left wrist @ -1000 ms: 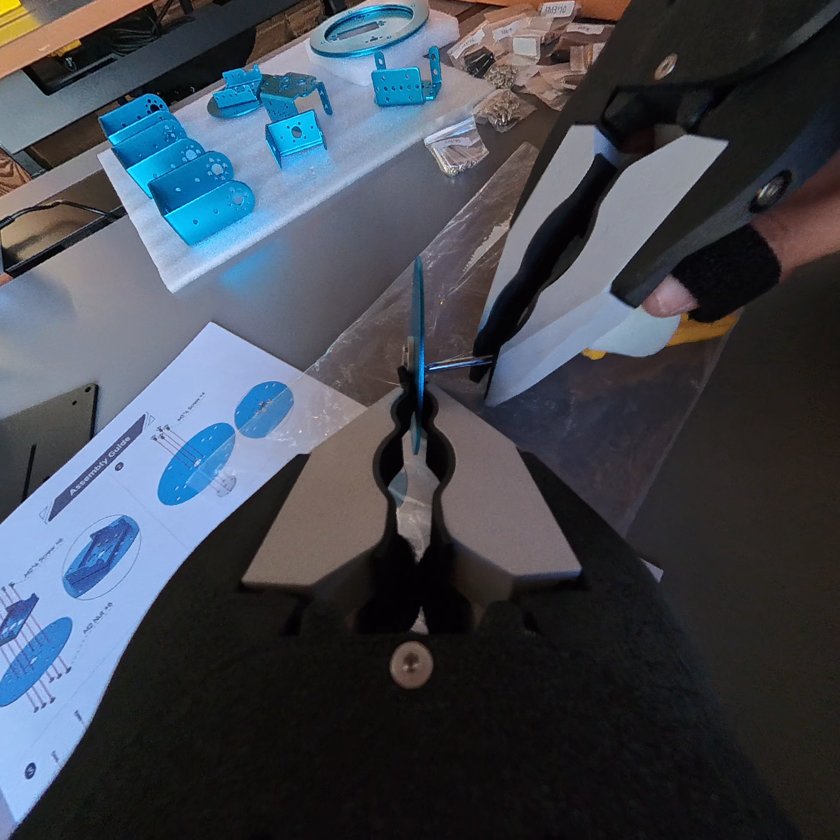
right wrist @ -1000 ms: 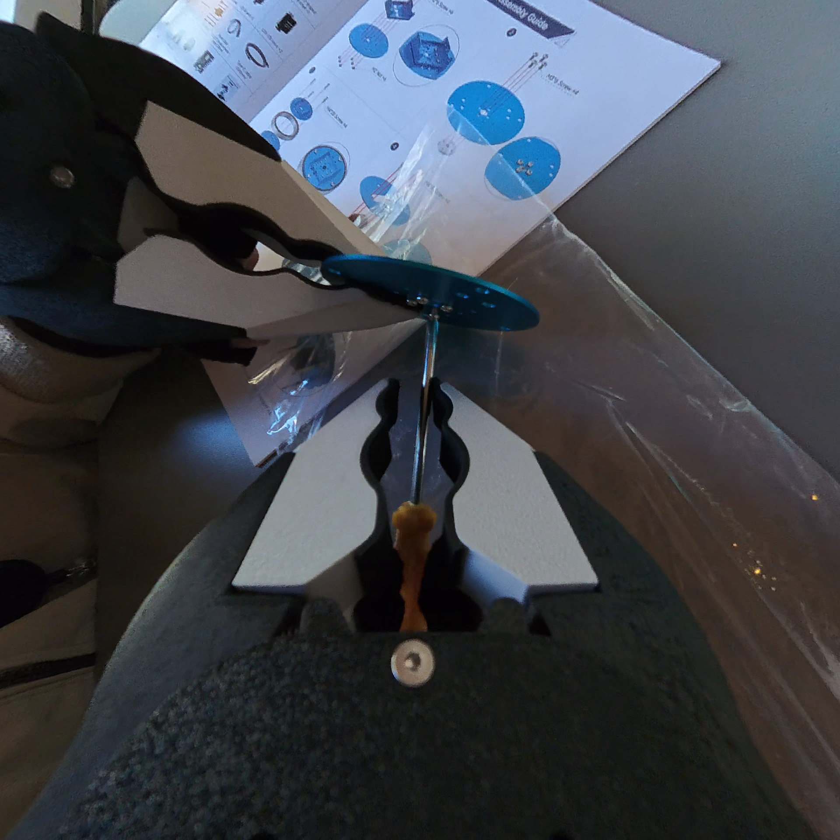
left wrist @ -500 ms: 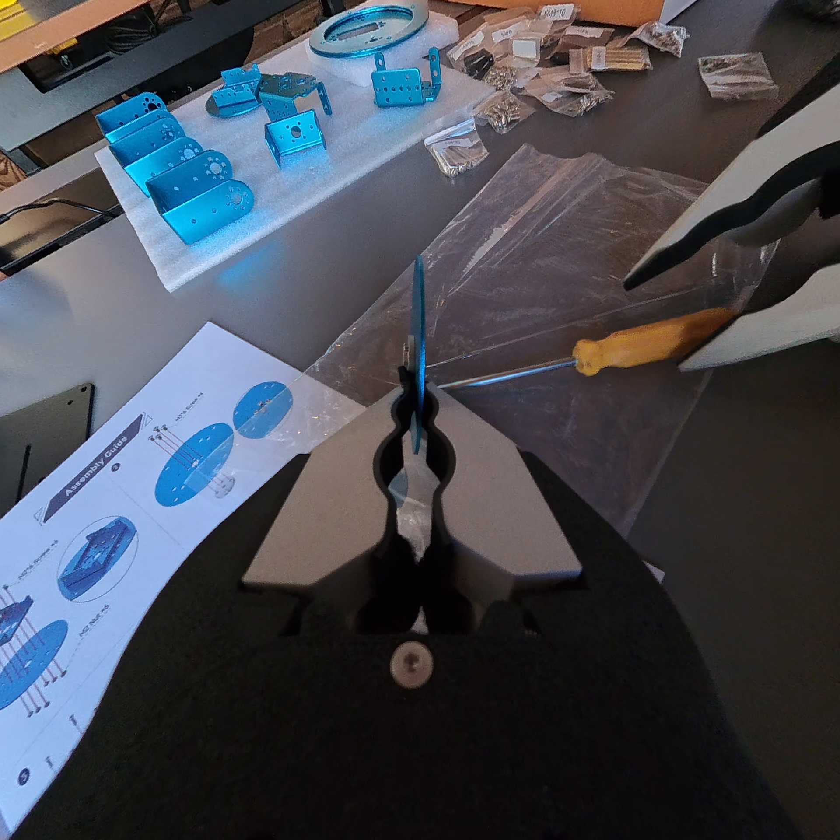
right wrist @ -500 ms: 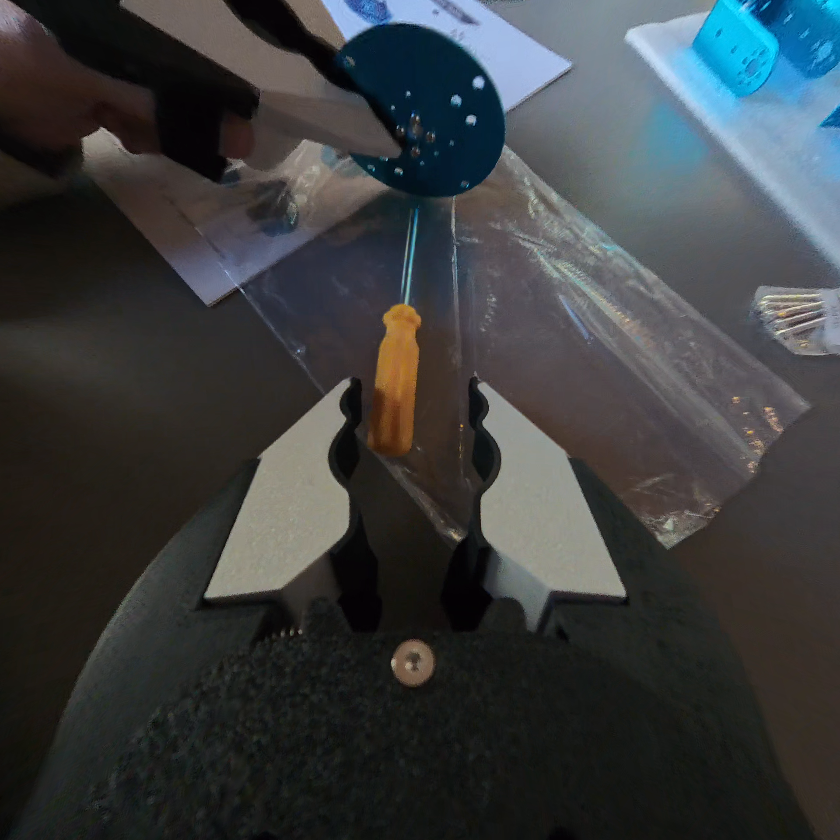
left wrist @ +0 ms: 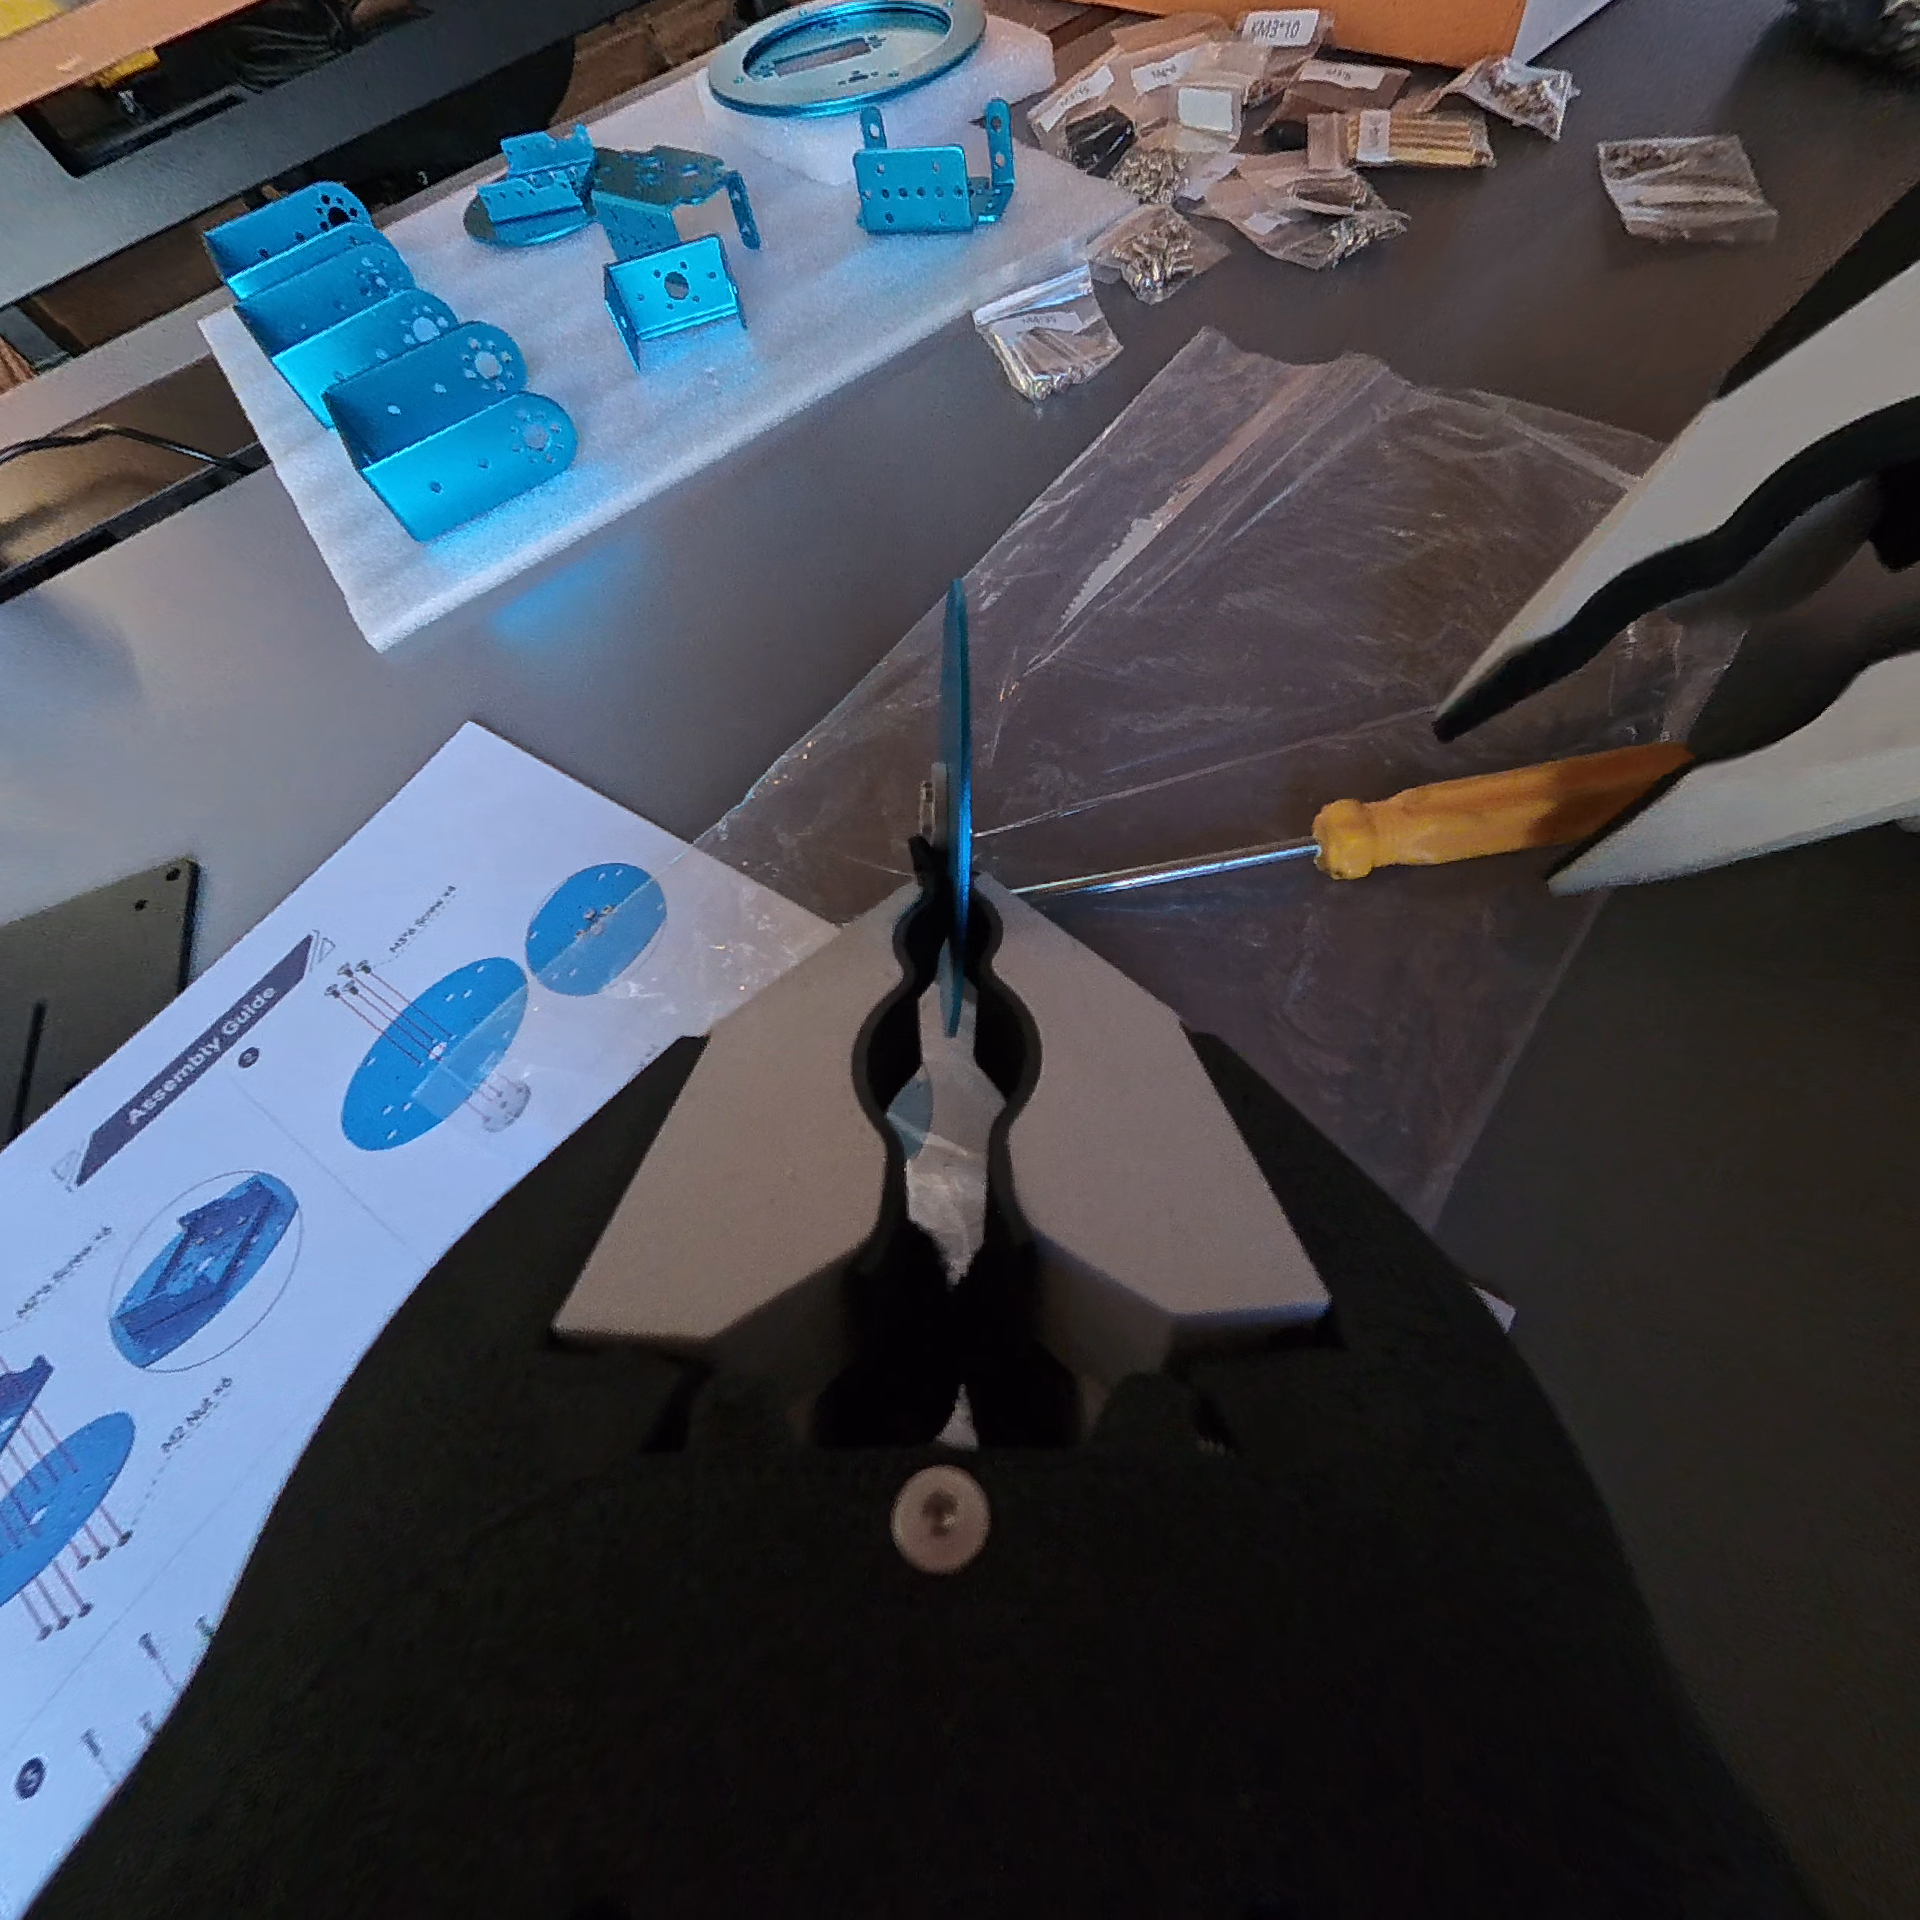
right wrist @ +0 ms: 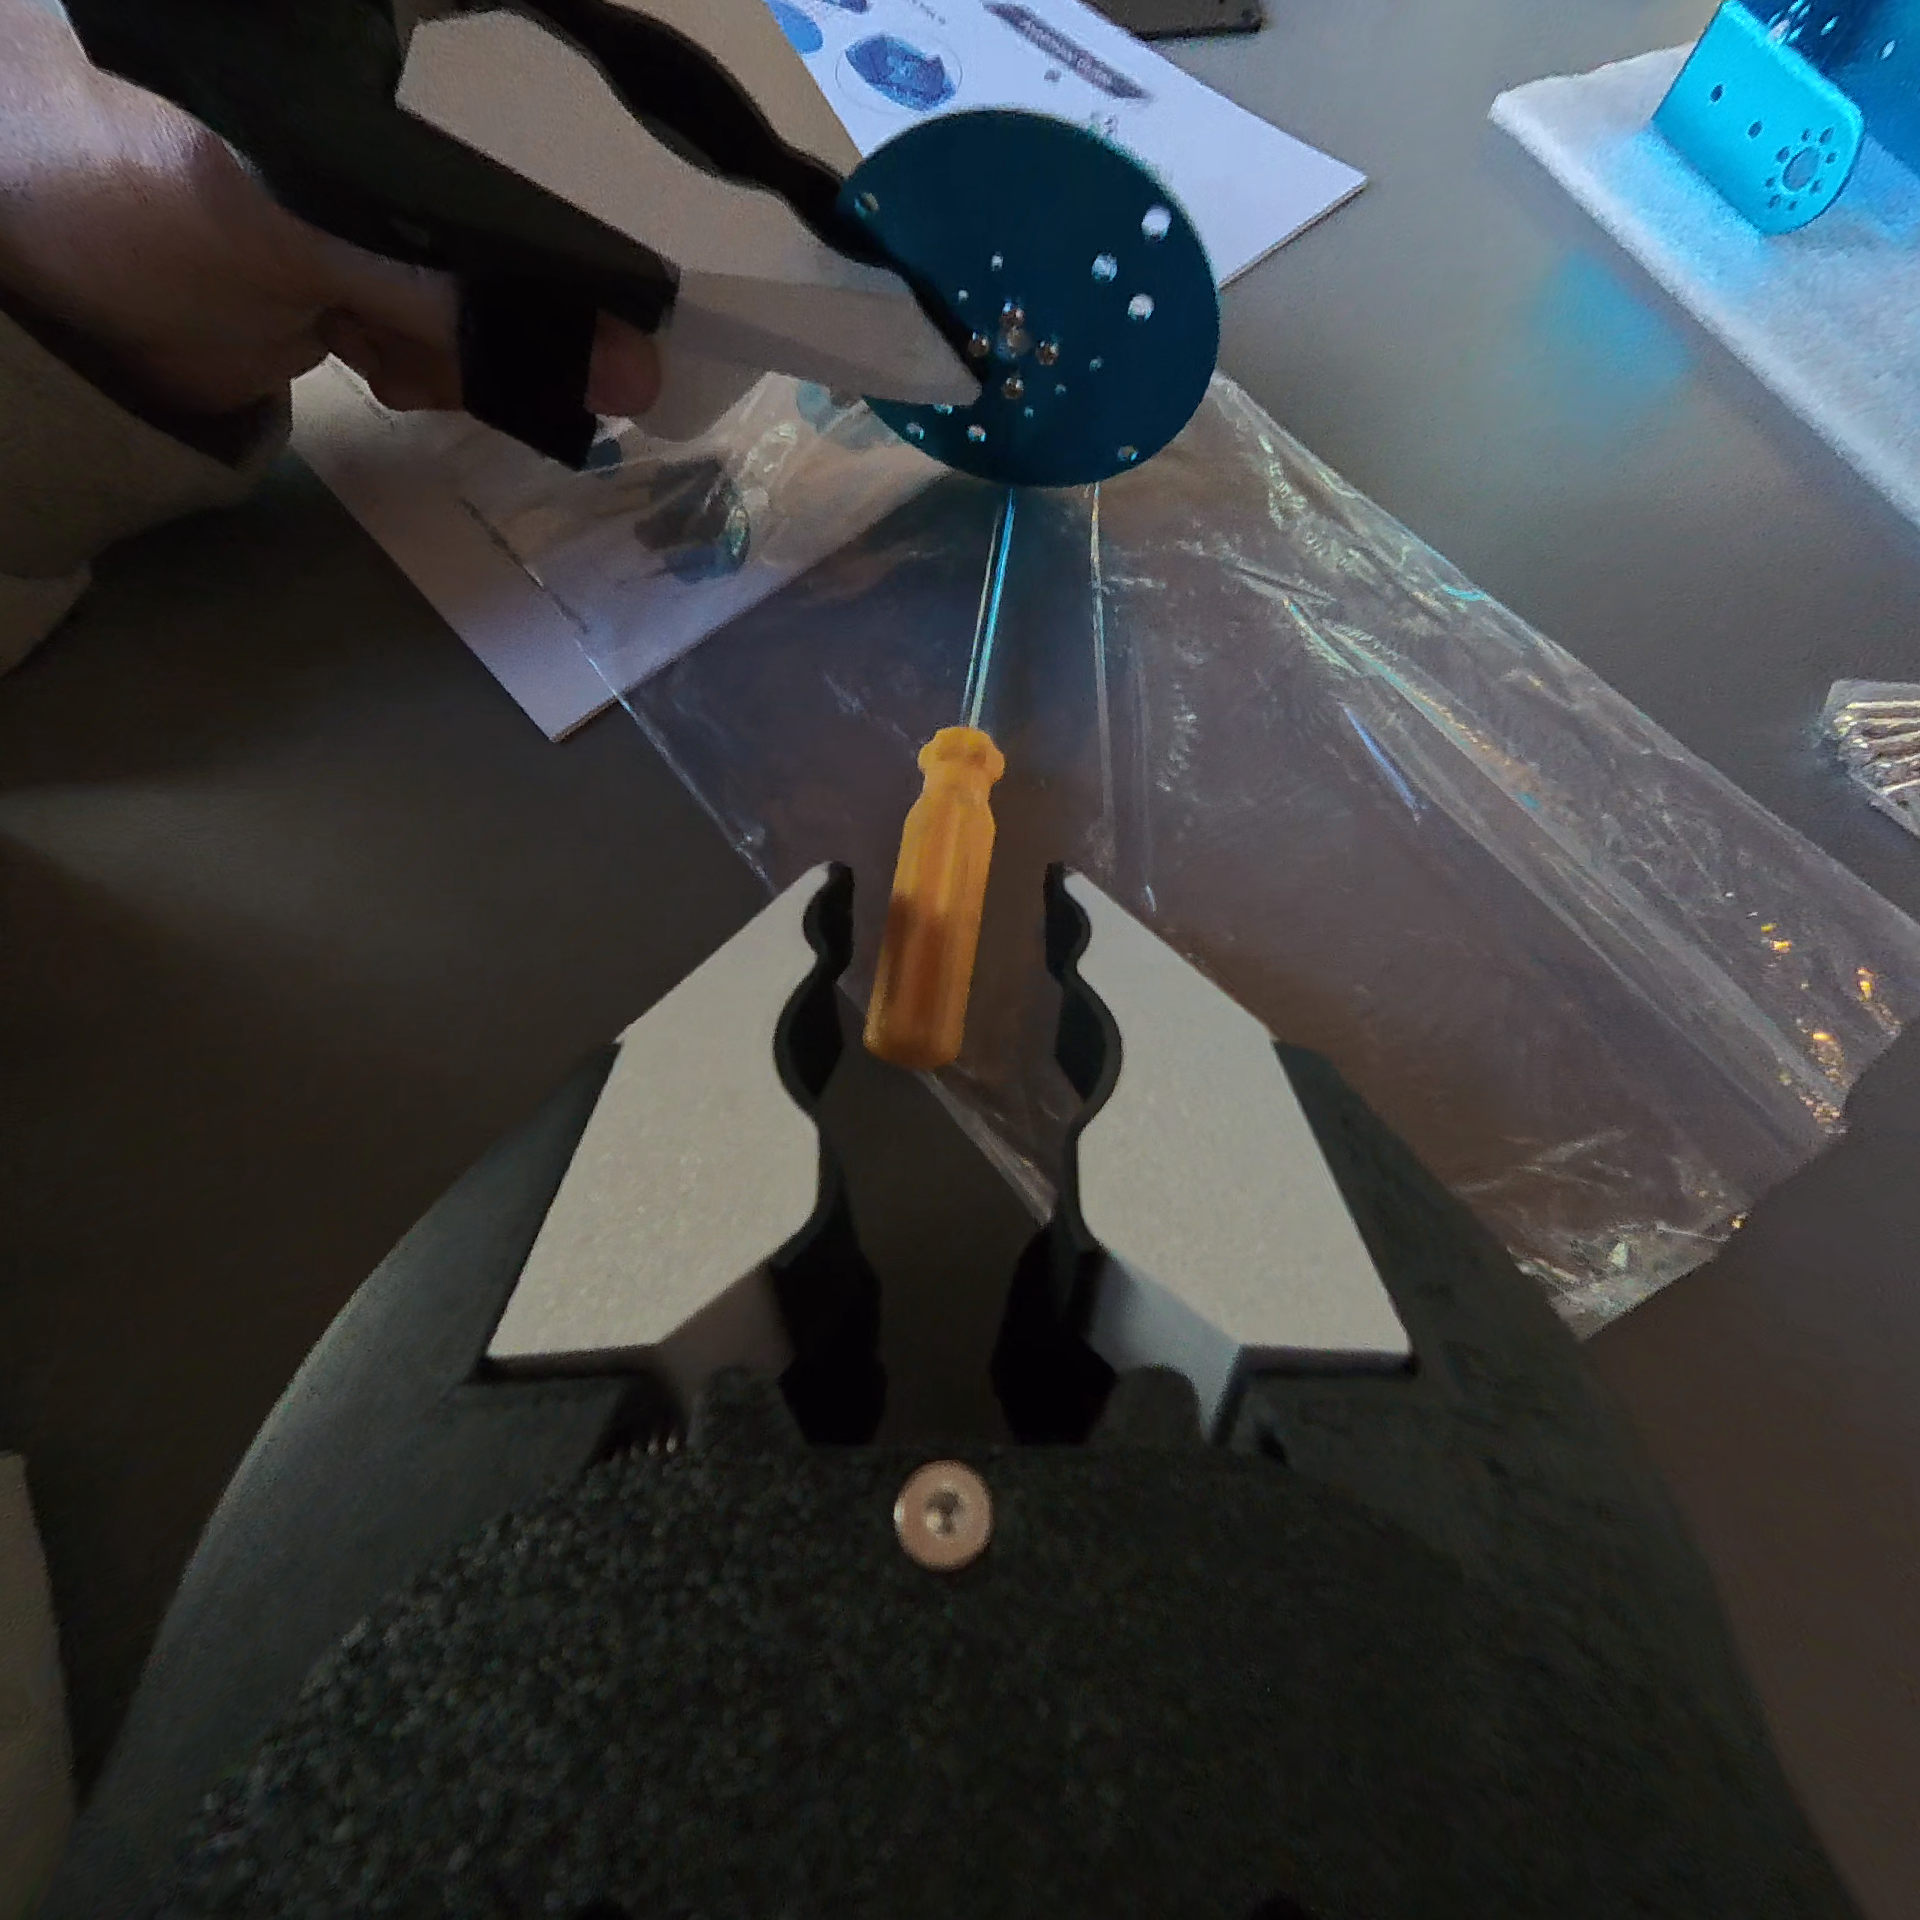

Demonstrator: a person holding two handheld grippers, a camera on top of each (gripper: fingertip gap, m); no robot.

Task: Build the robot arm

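L gripper [left wrist: 951,904] clamps blue disc [right wrist: 1039,301] edge-on at frame ctr; R gripper [right wrist: 945,894] wide open, empty, straddling orange screwdriver [right wrist: 935,914] handle, shaft running straight ahead to disc.

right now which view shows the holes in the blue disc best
The right wrist view: the blue disc faces the camera, so its holes show. The left wrist view has it edge-on between the left gripper's fingers, holes hidden.
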